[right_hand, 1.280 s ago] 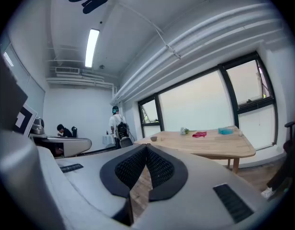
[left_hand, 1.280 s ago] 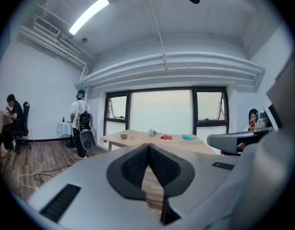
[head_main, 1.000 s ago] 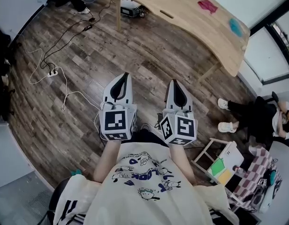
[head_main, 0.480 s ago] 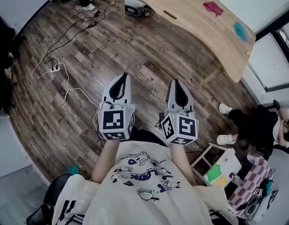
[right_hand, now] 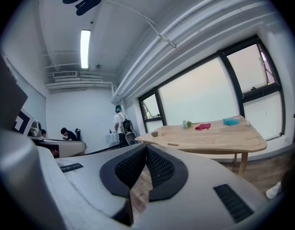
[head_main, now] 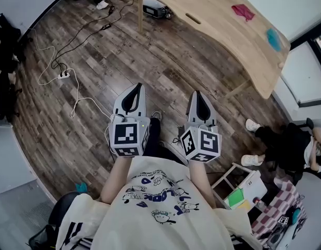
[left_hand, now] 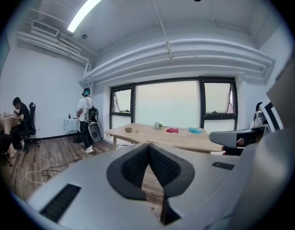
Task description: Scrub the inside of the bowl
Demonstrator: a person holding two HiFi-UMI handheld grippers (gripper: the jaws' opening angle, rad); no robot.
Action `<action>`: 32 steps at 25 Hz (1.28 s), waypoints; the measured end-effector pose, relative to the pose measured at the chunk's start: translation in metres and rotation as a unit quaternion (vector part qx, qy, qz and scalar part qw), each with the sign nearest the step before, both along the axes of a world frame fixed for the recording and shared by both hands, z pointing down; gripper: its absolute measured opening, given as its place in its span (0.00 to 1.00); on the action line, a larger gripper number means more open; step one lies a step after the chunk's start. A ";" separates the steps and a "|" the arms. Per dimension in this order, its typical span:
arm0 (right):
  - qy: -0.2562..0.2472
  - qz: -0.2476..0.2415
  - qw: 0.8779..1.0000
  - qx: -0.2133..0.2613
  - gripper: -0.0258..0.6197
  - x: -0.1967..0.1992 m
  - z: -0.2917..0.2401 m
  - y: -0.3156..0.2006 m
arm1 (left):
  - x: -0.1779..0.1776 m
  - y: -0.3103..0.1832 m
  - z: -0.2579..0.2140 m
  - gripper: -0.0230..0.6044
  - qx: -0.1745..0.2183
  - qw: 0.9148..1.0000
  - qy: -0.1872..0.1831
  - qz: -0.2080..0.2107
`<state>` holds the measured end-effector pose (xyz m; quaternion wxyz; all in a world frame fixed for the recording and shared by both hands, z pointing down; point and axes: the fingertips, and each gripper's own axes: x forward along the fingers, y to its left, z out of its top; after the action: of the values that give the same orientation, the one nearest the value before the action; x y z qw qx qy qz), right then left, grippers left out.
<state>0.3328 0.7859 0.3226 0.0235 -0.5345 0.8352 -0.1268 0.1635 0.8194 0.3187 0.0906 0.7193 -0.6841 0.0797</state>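
Note:
Over the wooden floor, well short of the wooden table point(head_main: 228, 27), I hold both grippers side by side at waist height. My left gripper point(head_main: 135, 87) is shut with nothing between its pads. The right gripper point(head_main: 196, 94) is shut and empty too. A small brown bowl point(left_hand: 129, 129) point(right_hand: 154, 133) stands near the table's left end, far from both grippers. Further along the tabletop lie a red cloth point(head_main: 243, 11) point(left_hand: 172, 130) point(right_hand: 203, 126) and a blue thing point(head_main: 273, 38) point(right_hand: 231, 121). Both gripper views look level toward the table, with the left gripper point(left_hand: 148, 145) and right gripper point(right_hand: 146, 147) tips touching.
White and black cables with a power strip point(head_main: 63, 76) run over the floor at the left. A person point(head_main: 285, 139) sits on the floor at the right, next to a small white stool point(head_main: 244, 184). Another person point(left_hand: 87, 119) stands by the window near the table's left end.
The head view has shifted, so the table and floor sit slightly lower and further right in it. Both grippers stay shut, side by side, in the same place relative to my body.

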 end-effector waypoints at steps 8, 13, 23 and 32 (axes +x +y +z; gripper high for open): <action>0.016 0.009 1.000 -0.003 0.04 -0.010 0.008 -0.056 | -0.008 -0.065 0.007 0.08 0.000 1.000 0.010 0.014; 0.026 0.007 1.000 0.011 0.04 -0.041 -0.007 -0.112 | -0.041 -0.123 -0.004 0.08 0.013 1.000 0.021 0.012; 0.031 -0.007 0.999 0.019 0.04 -0.105 -0.016 -0.204 | -0.100 -0.211 -0.013 0.08 0.021 1.000 0.022 0.006; 0.045 -0.014 0.999 0.000 0.04 -0.129 -0.006 -0.247 | -0.131 -0.247 0.001 0.08 -0.001 0.999 0.032 -0.011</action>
<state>0.2042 0.5385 0.3162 -0.0162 -0.5280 0.8428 -0.1032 0.0323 0.5723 0.3200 0.1145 0.7137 -0.6887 0.0563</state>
